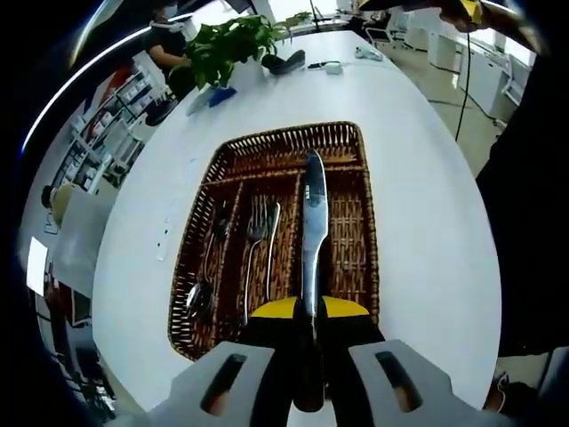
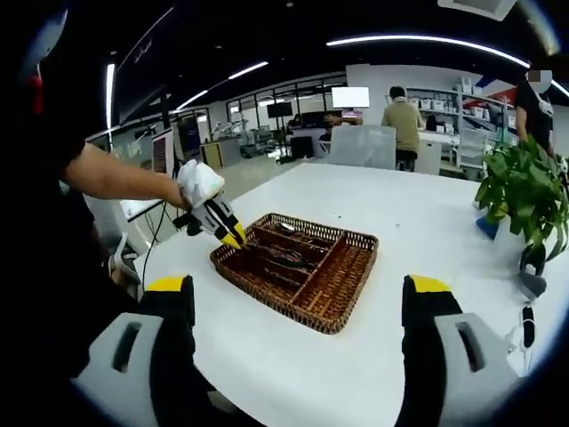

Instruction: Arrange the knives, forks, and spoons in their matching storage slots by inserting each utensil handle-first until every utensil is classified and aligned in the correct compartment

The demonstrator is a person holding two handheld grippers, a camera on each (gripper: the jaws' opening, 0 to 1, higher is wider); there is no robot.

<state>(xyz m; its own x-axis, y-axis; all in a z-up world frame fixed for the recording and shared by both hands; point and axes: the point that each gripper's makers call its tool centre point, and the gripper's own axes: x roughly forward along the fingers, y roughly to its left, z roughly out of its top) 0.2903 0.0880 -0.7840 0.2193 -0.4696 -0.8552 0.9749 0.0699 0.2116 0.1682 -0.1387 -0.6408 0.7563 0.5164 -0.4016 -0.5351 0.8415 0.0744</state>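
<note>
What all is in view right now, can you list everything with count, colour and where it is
Wicker tray: one, brown, divided into slots, middle of the table.
Knife: one, silver, held in the left gripper above the tray's right-hand slots in the left gripper view.
Forks: apparently two, silver, in a middle slot.
Spoons: silver, count unclear, in the slot beside the forks.
Table: one, white, oval.
Potted plant: one, green, at the table's far part.
Small items: a few, dark and pale, near the plant.
People: at least two, in the office behind.
Left gripper: yellow-tipped, shut on the knife.
Right gripper: yellow-tipped, open, holding nothing.
</note>
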